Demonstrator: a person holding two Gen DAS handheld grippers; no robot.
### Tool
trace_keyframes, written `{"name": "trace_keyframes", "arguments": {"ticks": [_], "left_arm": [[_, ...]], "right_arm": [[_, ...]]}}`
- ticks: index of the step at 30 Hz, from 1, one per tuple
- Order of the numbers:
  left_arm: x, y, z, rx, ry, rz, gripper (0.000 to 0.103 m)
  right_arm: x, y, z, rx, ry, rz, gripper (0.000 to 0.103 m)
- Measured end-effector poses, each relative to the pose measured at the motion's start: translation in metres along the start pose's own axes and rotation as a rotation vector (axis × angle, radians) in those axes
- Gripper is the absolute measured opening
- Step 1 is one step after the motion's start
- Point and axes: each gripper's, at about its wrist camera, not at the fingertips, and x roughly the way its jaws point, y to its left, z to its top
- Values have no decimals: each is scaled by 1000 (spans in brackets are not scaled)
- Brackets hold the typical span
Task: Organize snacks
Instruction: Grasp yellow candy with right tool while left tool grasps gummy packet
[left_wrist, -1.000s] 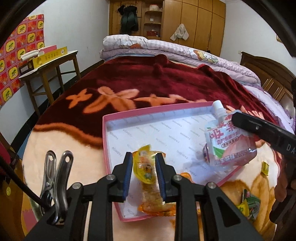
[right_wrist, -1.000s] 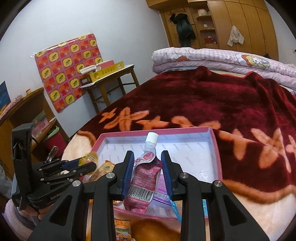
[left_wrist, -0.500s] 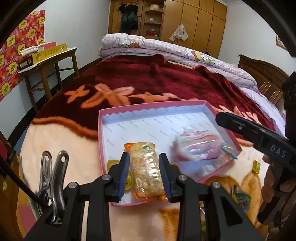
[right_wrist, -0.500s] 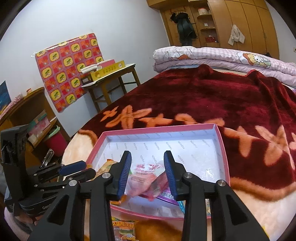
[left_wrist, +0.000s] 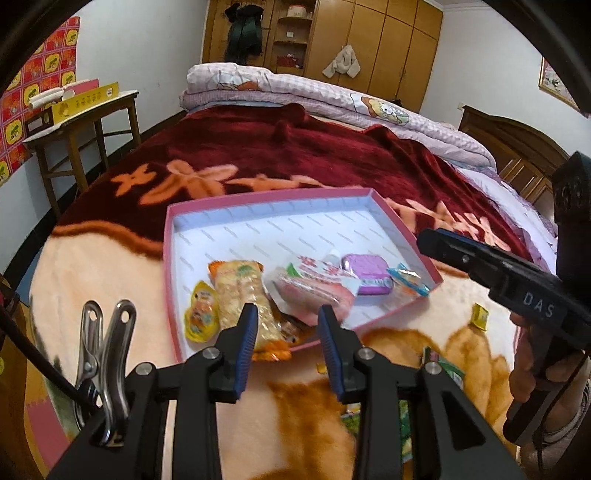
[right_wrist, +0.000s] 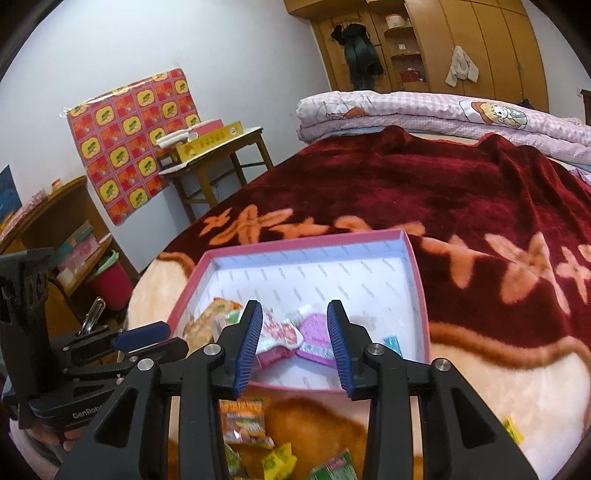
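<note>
Wide plush bedspread, dark red with orange flowers and a peach border (left_wrist: 110, 258), underneath everything. On it, a shallow pink-rimmed cardboard tray with a white printed lining (left_wrist: 168, 258), far half bare, near half already holding snacks: a long orange-ended wafer packet (left_wrist: 238, 288), a red-and-white spouted drink pouch (left_wrist: 314, 284) lying flat just beside it, a purple foil pack (left_wrist: 365, 273) touching the pouch, a small yellow jelly sachet (left_wrist: 201, 314) against the left wall, a blue-edged candy wrapper (left_wrist: 408, 278) near the right rim.

Loose snacks outside the tray on the near peach border: an orange-and-green packet (right_wrist: 243, 421), small yellow-green sachets (right_wrist: 279, 459), a tiny yellow candy (left_wrist: 480, 315) off to the right.

Left gripper (left_wrist: 288, 332) spread wide, empty, hovering over the tray's near edge. Right gripper (right_wrist: 293, 339) likewise wide and empty, above the pouch and purple pack.

Judged step: go for the next loose snack. Best done by picking the piece closest to each gripper, lowering with jaws wide, straddling the packet across its narrow side, pressing slightly into the soft pile before closing. Worth aiming later drops at the bare far half to avoid heaping.
</note>
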Motion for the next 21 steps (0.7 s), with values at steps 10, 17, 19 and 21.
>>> {"name": "trace_keyframes", "arguments": {"ticks": [10, 17, 19, 21], "left_arm": [[8, -19, -16, 0, 59, -18, 35], [17, -31, -24, 0, 97, -28, 36], [20, -33, -25, 1, 103, -25, 38], [23, -36, -27, -2, 112, -25, 39]], "right_arm": [[-18, -32, -24, 25, 65, -78, 38], [-29, -61, -41, 47, 116, -138, 38], [-31, -64, -44, 41, 125, -156, 38], [-35, -70, -48, 39, 132, -178, 38]]}}
